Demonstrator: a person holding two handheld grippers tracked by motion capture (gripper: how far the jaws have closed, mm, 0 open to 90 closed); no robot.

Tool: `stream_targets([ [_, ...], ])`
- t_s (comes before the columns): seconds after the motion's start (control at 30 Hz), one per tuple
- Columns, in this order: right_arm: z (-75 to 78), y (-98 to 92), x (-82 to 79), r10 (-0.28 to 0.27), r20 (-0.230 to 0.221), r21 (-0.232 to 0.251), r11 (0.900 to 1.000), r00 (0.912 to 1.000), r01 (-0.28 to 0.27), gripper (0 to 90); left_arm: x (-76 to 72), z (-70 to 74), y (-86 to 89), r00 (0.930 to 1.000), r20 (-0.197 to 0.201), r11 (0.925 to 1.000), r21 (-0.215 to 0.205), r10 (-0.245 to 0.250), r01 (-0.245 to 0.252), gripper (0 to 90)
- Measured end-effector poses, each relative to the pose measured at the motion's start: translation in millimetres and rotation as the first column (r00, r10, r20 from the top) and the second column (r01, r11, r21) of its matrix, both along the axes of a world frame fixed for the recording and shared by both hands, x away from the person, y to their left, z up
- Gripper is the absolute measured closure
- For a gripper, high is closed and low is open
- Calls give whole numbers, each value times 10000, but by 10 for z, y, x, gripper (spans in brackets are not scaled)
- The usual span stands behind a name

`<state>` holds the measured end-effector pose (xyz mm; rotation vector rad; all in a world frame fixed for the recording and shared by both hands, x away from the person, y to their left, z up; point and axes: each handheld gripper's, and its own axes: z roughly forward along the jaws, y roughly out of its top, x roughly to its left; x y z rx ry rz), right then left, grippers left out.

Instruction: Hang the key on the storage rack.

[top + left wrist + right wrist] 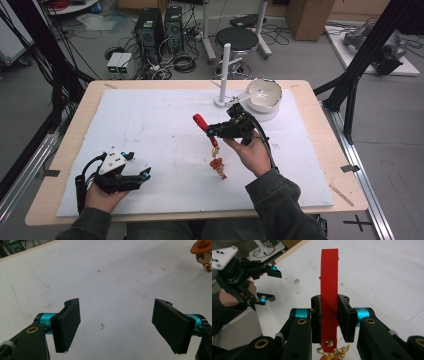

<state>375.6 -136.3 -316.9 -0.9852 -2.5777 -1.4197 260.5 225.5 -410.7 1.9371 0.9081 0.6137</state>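
Note:
My right gripper [211, 131] is shut on a red strap [200, 121] above the middle of the white mat [150, 125]. In the right gripper view the strap [329, 285] stands upright between the two pads, with a gold clasp [332, 350] at its lower end. Below the strap a small orange and brown toy figure [218, 165] hangs on the chain, at or just above the mat. The figure [203, 252] appears at the top right of the left gripper view. My left gripper [139, 166] rests at the mat's near left, open [116, 322] with nothing between its jaws.
A white upright post on a round base [224, 75] stands at the back of the table, with a white bowl [265, 94] beside it to the right. The wooden table edge [345, 165] borders the mat. Beyond the table, a stool and computer cases stand on the floor.

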Motion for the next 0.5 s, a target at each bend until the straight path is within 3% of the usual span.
stream_targets([
  [0.5, 161, -85, 59, -271, 242, 588, 9979, 9993, 257, 746, -1, 1, -1, 10000, 40, 10000, -35, 35, -35, 230],
])
